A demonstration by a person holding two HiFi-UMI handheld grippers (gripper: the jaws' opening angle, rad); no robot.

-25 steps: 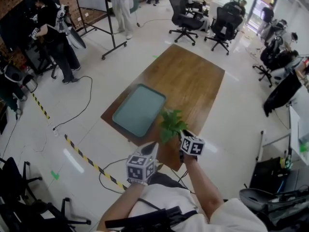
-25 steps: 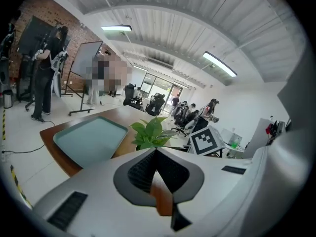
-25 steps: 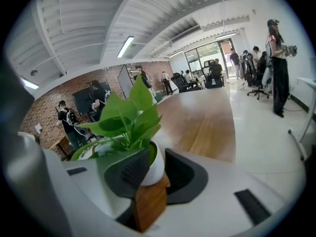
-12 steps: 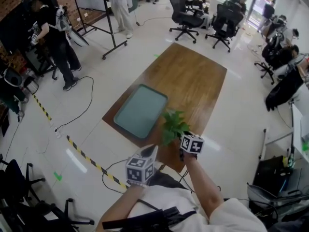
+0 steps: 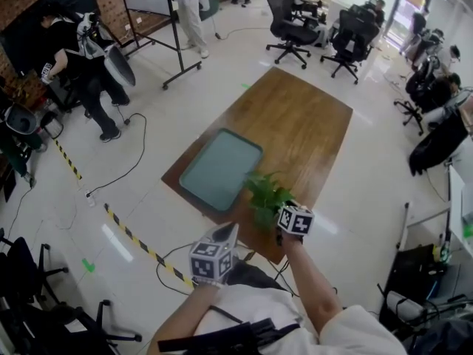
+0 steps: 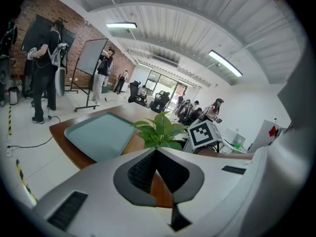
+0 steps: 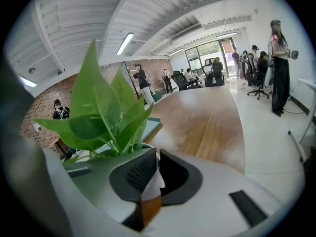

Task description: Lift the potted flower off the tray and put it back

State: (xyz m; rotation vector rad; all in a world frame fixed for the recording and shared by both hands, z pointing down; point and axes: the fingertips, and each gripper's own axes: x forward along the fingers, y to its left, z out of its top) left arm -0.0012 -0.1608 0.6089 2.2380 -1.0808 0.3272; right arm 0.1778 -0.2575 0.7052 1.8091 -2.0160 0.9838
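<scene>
**Right gripper closes on the pot rim; flower stands off the tray**

- Right gripper (image 5: pixel 273 217): the jaws have just been closing. They now stand narrow, with a sliver of white pot rim pinched between the dark pads in the right gripper view. Held item: potted flower.
- Potted flower (image 5: pixel 266 193): upright on the bare wood at the near edge of the table (image 5: pixel 303 120). It is just right of the tray's near right corner, not on the tray. The leaves are green and spread, and they crowd the right gripper's outlook.
- Tray (image 5: pixel 219 170): pale green, flat on the left half of the table, with nothing on it.
- Left gripper (image 5: pixel 231 232): jaws drawn together with nothing between them. It hangs near the table's near edge, left of the flower and apart from it.

Reading: with the pot already off the tray and freshly gripped, this looks like the start of the return leg. The likely next move is a lift and a short carry left onto the tray. A rim pinch on one side may let the pot tilt, so a level, slow lift seems wise.
</scene>
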